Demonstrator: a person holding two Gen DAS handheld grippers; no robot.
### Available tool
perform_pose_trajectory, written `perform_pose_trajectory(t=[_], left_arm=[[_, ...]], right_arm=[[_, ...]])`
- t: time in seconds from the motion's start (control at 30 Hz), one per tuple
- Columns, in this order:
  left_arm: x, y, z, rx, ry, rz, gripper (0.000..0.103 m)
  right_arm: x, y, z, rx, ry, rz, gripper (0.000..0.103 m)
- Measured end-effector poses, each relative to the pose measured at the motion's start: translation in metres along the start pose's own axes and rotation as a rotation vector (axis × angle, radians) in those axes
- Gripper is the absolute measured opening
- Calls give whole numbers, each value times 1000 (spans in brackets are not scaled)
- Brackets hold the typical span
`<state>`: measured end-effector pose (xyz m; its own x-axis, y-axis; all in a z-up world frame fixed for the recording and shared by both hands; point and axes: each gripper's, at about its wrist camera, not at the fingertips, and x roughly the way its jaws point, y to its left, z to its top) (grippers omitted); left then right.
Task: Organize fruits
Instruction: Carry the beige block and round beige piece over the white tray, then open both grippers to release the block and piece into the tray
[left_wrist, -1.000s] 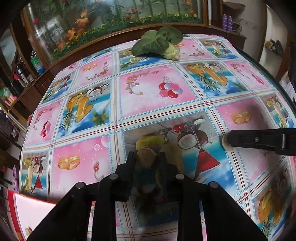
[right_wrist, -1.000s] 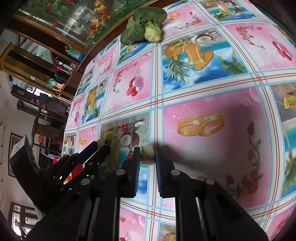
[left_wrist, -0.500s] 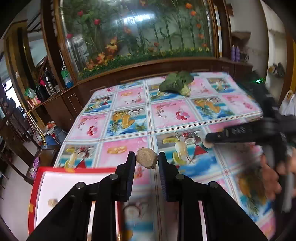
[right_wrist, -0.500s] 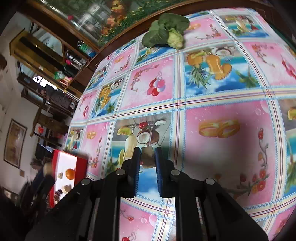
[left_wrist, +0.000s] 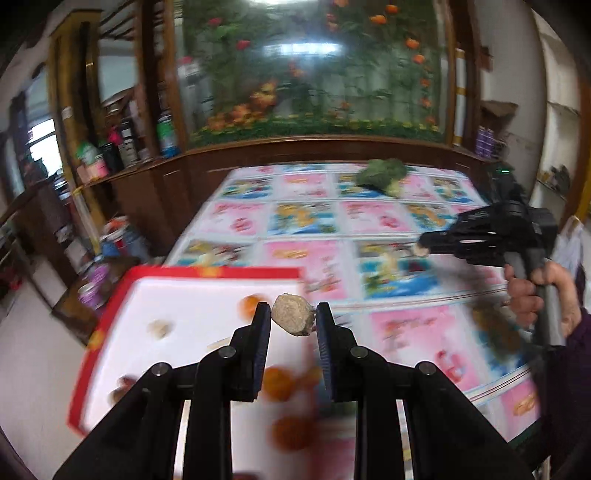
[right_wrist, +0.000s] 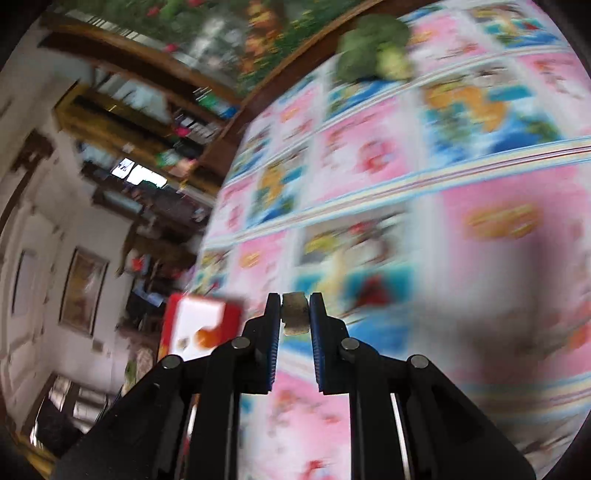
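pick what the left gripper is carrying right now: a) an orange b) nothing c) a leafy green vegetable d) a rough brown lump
d, the left gripper is shut on a rough brown lump, held over the red-rimmed white tray, while the oranges lie in the tray below and the leafy green vegetable sits far off on the table.

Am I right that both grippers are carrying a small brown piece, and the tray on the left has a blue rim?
Not quite: the tray's rim is red, as the left wrist view shows. Both the left gripper and right gripper do hold small brown pieces.
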<state>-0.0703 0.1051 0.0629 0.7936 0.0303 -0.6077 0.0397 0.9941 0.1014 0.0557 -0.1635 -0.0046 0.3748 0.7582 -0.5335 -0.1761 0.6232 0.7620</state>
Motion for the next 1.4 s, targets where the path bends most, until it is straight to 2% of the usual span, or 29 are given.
perform_pose_trajectory(t=[0.2, 0.33, 0.4, 0.57, 0.77, 0.93, 1.4], left_arm=[[-13, 67, -32, -56, 45, 153, 24], [-11, 95, -54, -89, 105, 186, 24], [-8, 102, -64, -98, 128, 180, 24], [2, 111, -77, -115, 163, 168, 24], [7, 98, -83, -70, 178, 114, 24], [14, 89, -88, -59, 209, 94, 24], [25, 83, -91, -45, 250, 150, 25]], right_arm=[[49, 81, -54, -153, 117, 156, 18], [80, 130, -91, -233, 200, 268, 18], [92, 148, -109, -283, 239, 285, 18], [124, 175, -146, -384, 329, 238, 18], [145, 171, -164, -433, 398, 163, 18], [140, 170, -166, -474, 395, 151, 18], [136, 177, -174, -530, 385, 127, 18]])
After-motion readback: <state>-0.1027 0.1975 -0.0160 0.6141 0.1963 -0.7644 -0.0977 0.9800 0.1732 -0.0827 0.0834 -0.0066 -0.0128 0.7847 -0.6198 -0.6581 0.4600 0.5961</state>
